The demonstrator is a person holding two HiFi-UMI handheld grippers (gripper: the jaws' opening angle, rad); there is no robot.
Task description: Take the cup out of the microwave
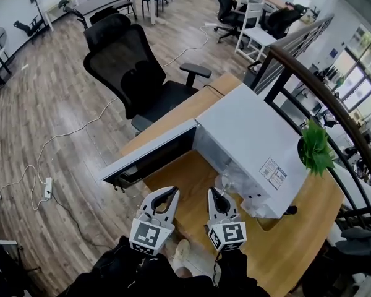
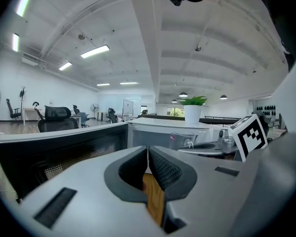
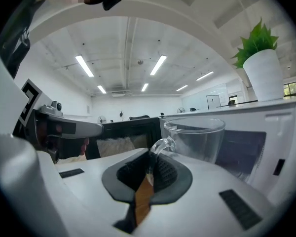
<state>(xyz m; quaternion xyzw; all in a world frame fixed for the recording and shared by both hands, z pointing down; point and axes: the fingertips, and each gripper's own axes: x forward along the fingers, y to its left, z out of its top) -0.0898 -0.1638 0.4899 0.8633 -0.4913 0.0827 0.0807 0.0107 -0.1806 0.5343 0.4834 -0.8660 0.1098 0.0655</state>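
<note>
The right tongs [image 3: 150, 164] are clamped on the handle [image 3: 160, 147] of the clear glass cup [image 3: 195, 139], holding it upright over the tabletop [image 1: 297, 228], just in front of the microwave [image 1: 247, 141], whose door [image 1: 151, 153] stands open. The left tongs [image 2: 148, 152] are closed together on nothing, just beside the right. A white label [image 1: 272, 173] on the microwave's top and a small red sticker [image 2: 172, 137] on the cup carry print too small to read.

The microwave [image 1: 247, 135] sat on the desk [image 1: 284, 246], its door [image 1: 151, 153] open leftward; the plant [image 1: 314, 147] stood on its top; the chair [image 1: 136, 73] stood beyond the desk; the cup [image 1: 227, 181] was before the opening.
</note>
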